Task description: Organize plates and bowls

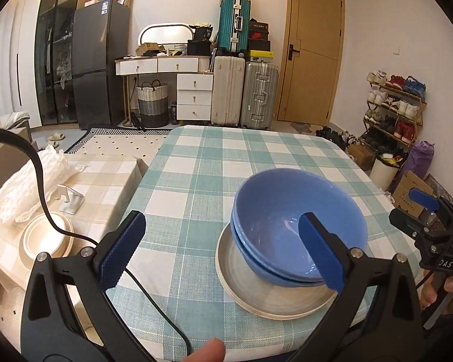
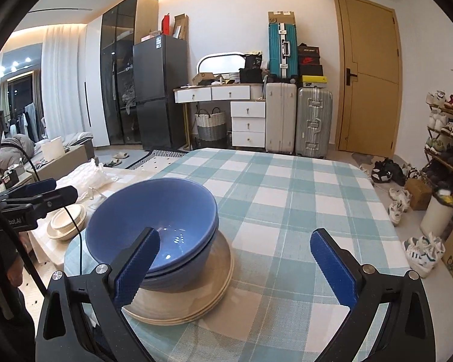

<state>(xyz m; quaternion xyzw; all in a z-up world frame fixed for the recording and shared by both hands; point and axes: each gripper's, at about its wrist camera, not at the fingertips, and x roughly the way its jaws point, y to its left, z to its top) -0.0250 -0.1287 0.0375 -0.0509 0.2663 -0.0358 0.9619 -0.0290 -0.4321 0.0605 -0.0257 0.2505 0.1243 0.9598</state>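
Because the blue bowls [image 1: 299,226] were nested on the cream plates [image 1: 265,295] to save room on the worktop [image 1: 196,166], the left tool [image 1: 223,253] stood wide open, empty, one pad crossing the bowls' rim. From the right wrist, the right tool [image 2: 235,265] gaped empty just beside the bowls [image 2: 154,226], spare dishes [image 2: 66,220] beyond them.

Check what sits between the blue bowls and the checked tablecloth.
A stack of beige plates: the two nested blue bowls rest on it, and it rests on the tablecloth. Both wrist views show this.
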